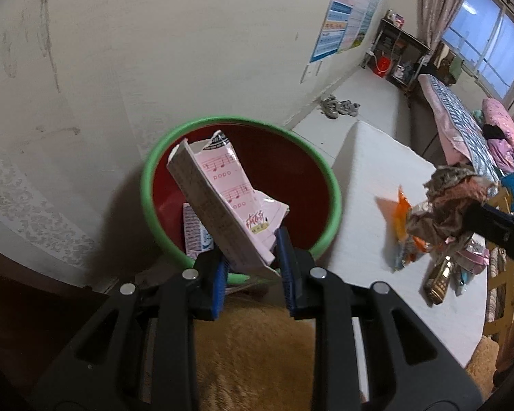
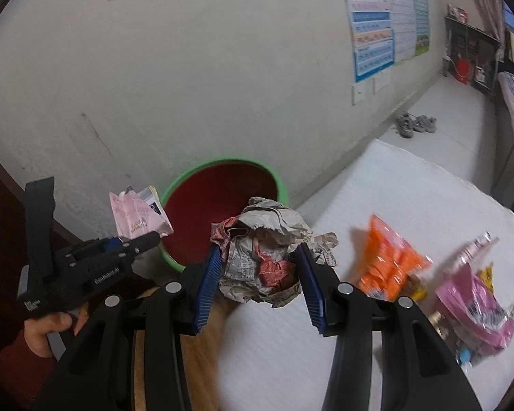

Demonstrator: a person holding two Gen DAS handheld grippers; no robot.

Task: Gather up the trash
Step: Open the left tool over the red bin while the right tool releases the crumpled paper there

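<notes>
A: Start at the left. The left gripper (image 1: 252,257) has its blue pads pinching the lower end of a flattened pink-and-white cardboard carton printed with music notes (image 1: 222,198). The carton leans out over the round red bin with a green rim (image 1: 329,174), but the pinch sits right at the near rim.

B: So if the jaws let go there, the bottom edge could catch that rim and tip the carton back onto the floor?

A: That's my worry. A small white box (image 1: 197,233) already stands inside against the near wall, and it could prop the carton up instead of letting it slide down.

B: And further right?

A: The right gripper (image 2: 258,274) holds a crumpled ball of grey newspaper with red patches (image 2: 267,257), its jaws closed against the wad's sides. It hangs above the edge of the white table (image 2: 411,185), short of the bin. Crumpled paper is springy and loose; a flap could slip, and it would land beside the bin.

B: Both grippers heading for one opening, too.

A: Yes, they could bump. Still on the table: an orange plastic snack wrapper (image 2: 387,260) and a pink foil bag (image 2: 476,311), blurred.
</notes>
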